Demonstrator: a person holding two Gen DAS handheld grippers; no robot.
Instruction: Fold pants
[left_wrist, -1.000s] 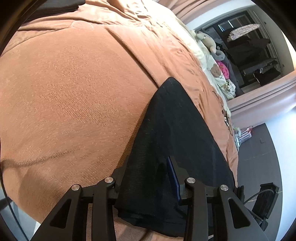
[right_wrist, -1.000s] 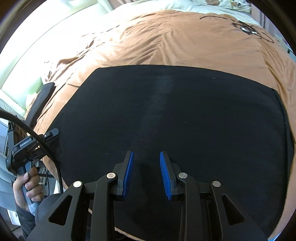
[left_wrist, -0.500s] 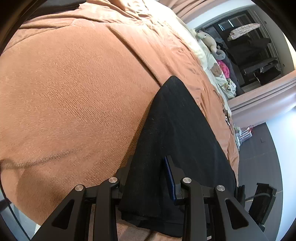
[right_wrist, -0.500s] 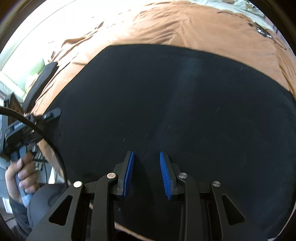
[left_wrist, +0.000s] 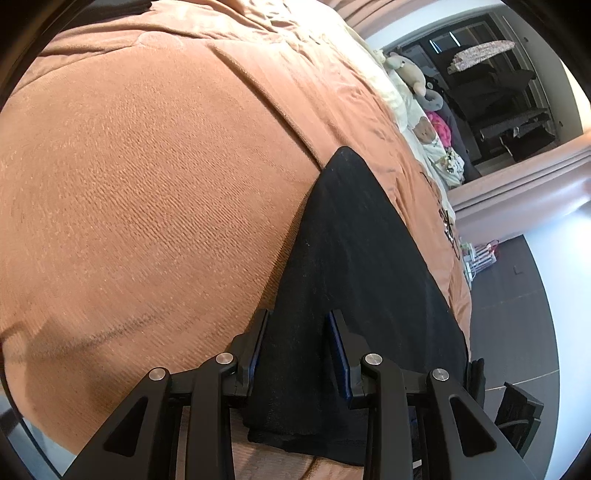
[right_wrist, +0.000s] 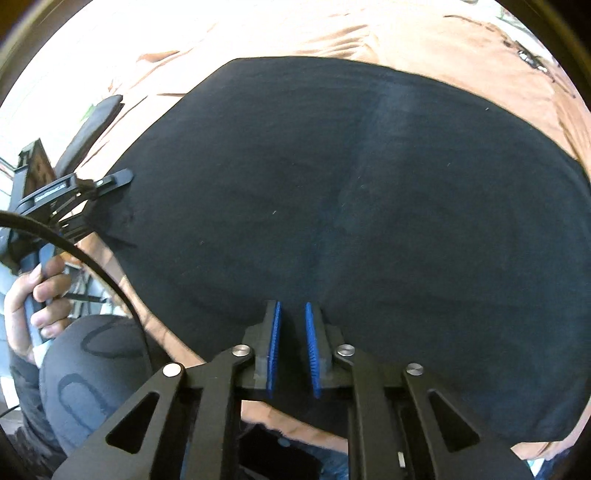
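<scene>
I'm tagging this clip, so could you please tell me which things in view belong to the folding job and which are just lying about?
Part of the job:
- black pants, spread on the brown bedspread
- left gripper, jaws around the pants' corner
- right gripper, jaws closing over the pants' near edge

Just lying about:
- stuffed toys at the bed's far end
- dark chair

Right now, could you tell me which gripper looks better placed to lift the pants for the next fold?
Probably left. The left gripper already straddles the pants at their corner; the right gripper is closing over their flat middle.
</scene>
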